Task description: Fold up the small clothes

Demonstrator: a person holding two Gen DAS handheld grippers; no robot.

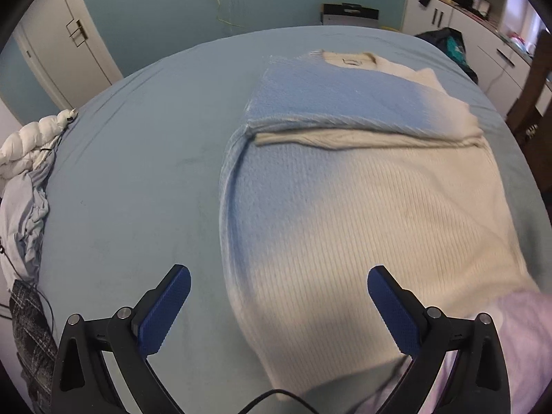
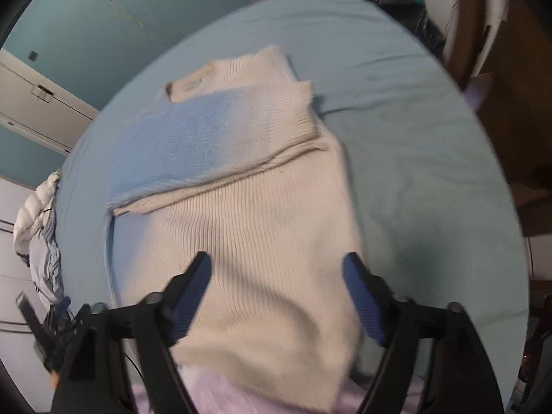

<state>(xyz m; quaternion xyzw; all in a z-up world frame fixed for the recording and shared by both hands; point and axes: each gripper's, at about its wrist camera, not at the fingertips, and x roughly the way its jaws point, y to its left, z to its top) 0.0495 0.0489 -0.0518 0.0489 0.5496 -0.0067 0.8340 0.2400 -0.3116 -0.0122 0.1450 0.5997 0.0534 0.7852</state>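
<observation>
A knit sweater (image 1: 379, 207), cream fading to light blue, lies flat on the bed (image 1: 138, 172) with its sleeves folded across the chest. Its collar points to the far side. In the left wrist view my left gripper (image 1: 277, 286) hovers open above the sweater's near left edge, nothing between its blue pads. The right wrist view shows the same sweater (image 2: 248, 214), blurred. My right gripper (image 2: 276, 276) stands open above the sweater's lower part, and no cloth is pinched between its fingers.
The bed wears a light blue sheet (image 2: 414, 172). A white puffy jacket and crumpled cloth (image 1: 24, 172) lie at its left edge. White cupboards (image 1: 465, 27) with dark clothes stand at the far right. A lilac sleeve (image 1: 524, 345) shows at the lower right.
</observation>
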